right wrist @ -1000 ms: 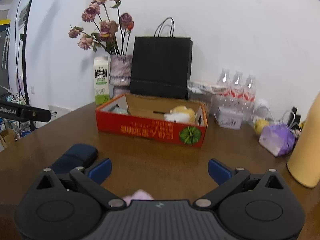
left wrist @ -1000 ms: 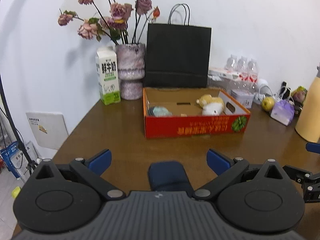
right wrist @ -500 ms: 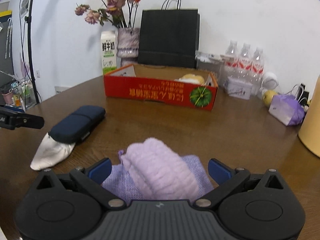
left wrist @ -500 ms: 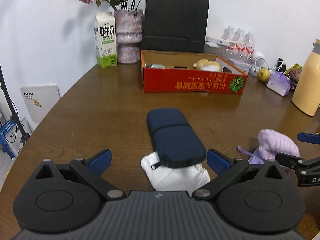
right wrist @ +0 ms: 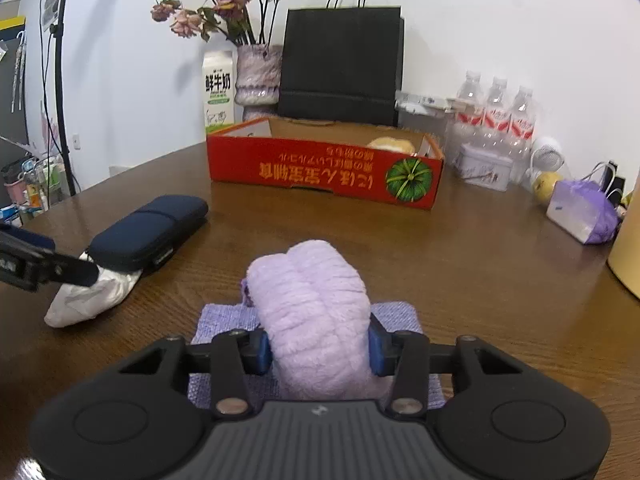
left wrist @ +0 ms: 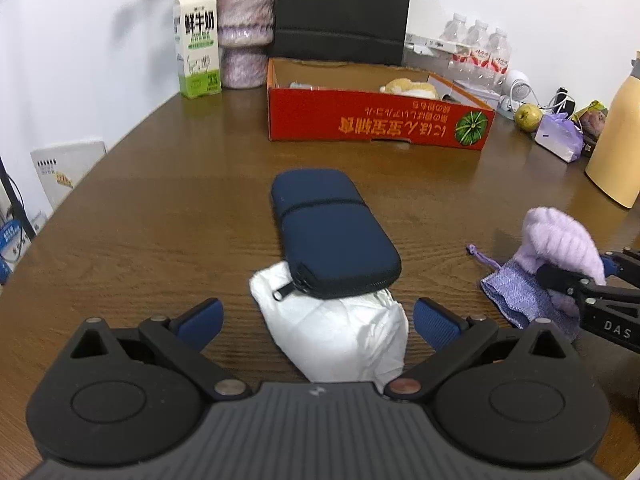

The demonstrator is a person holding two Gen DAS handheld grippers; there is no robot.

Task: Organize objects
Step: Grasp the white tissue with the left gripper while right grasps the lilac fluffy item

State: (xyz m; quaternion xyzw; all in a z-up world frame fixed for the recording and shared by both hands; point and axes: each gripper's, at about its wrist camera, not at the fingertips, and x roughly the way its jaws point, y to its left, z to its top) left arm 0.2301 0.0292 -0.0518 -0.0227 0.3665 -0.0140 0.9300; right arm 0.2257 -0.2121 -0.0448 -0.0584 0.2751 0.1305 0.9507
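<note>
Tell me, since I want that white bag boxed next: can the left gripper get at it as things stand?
Probably yes. The left gripper is open with the white bag between its fingers. But the navy case lies on the bag's far end, so lifting may tip it.

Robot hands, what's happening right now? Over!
Right gripper just closed on fluffy purple roll. Left gripper open around white bundle. Nothing blocking red box.

White wall, brown wooden table, black light stand at left
</note>
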